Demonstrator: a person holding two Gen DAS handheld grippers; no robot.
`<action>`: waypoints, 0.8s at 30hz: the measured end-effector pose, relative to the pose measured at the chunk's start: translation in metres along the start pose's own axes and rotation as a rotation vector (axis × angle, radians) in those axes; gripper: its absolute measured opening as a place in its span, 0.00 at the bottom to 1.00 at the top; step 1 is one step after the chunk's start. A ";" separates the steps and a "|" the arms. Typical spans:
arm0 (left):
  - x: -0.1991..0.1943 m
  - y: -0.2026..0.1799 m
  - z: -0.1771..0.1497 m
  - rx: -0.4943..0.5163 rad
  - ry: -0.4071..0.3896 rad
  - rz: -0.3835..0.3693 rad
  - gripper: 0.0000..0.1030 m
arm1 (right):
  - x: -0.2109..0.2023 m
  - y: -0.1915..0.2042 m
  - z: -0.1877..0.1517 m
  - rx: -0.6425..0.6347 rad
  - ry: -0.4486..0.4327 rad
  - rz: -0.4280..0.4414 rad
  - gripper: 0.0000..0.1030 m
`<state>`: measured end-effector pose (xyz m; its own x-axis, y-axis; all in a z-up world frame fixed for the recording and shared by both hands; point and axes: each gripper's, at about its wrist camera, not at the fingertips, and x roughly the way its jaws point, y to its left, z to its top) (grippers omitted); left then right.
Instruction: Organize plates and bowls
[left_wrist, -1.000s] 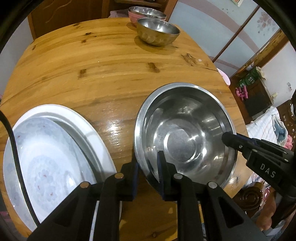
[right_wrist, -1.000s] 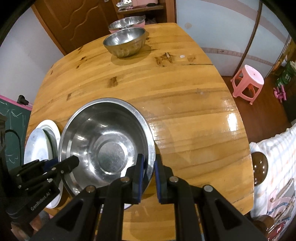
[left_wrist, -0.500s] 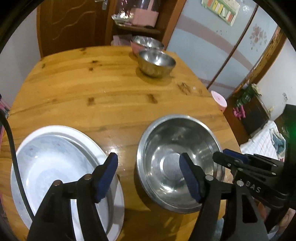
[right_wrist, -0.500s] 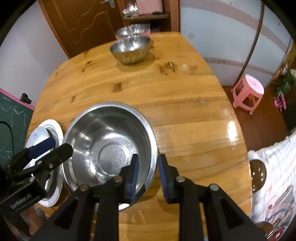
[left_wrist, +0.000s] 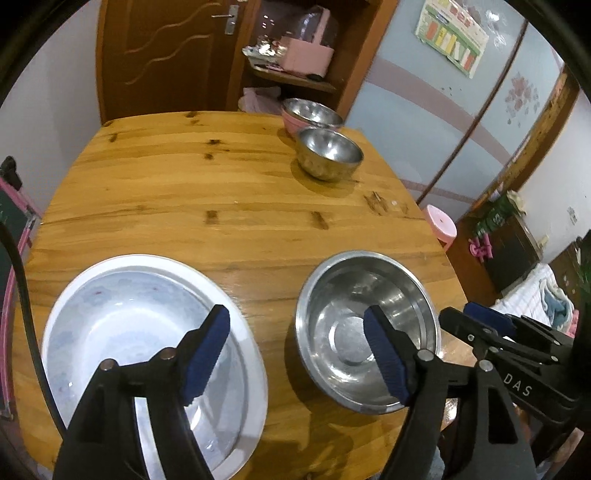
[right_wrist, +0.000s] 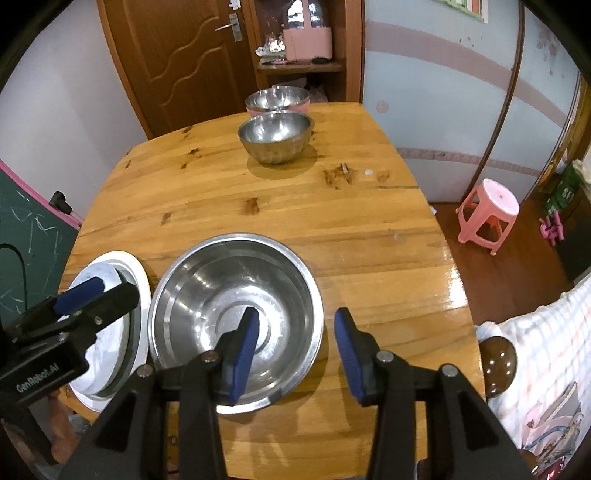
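A large steel bowl (left_wrist: 332, 295) (right_wrist: 221, 280) sits upright on the round wooden table (left_wrist: 221, 192), near its front edge. Left of it lies a stack of white plates (left_wrist: 147, 260) (right_wrist: 142, 280). My left gripper (left_wrist: 295, 321) (right_wrist: 92, 295) hovers above the gap between plates and bowl. Its jaws are opening, and the bowl's left rim lies below them, untouched. My right gripper (right_wrist: 297, 321) (left_wrist: 480, 317) hangs over the bowl's right rim. Its jaws are opening too, with neither pad touching the rim.
At the far side stand a small steel bowl (left_wrist: 328, 155) (right_wrist: 275, 136) and a steel bowl nested in a pink one (left_wrist: 310, 112) (right_wrist: 277, 98). A pink stool (right_wrist: 487, 214) stands on the floor to the right. A green chalkboard (right_wrist: 22, 258) is on the left.
Both grippers were shut on the large bowl's rim, one on each side. They have let go, spread their jaws and risen away, leaving the bowl resting on the table.
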<state>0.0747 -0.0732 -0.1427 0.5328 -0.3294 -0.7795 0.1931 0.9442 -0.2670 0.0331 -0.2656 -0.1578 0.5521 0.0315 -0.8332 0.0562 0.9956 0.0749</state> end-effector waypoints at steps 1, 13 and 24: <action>-0.004 0.002 0.000 -0.004 -0.008 0.001 0.72 | -0.002 0.002 0.000 -0.006 -0.006 -0.004 0.41; -0.036 0.003 0.003 0.017 -0.105 0.015 0.73 | -0.023 0.016 0.002 -0.040 -0.058 -0.021 0.41; -0.090 -0.016 0.051 0.107 -0.220 0.047 0.82 | -0.057 0.021 0.039 -0.100 -0.095 0.028 0.41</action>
<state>0.0656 -0.0590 -0.0393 0.7074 -0.2899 -0.6447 0.2437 0.9561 -0.1626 0.0350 -0.2504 -0.0877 0.6292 0.0553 -0.7752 -0.0406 0.9984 0.0383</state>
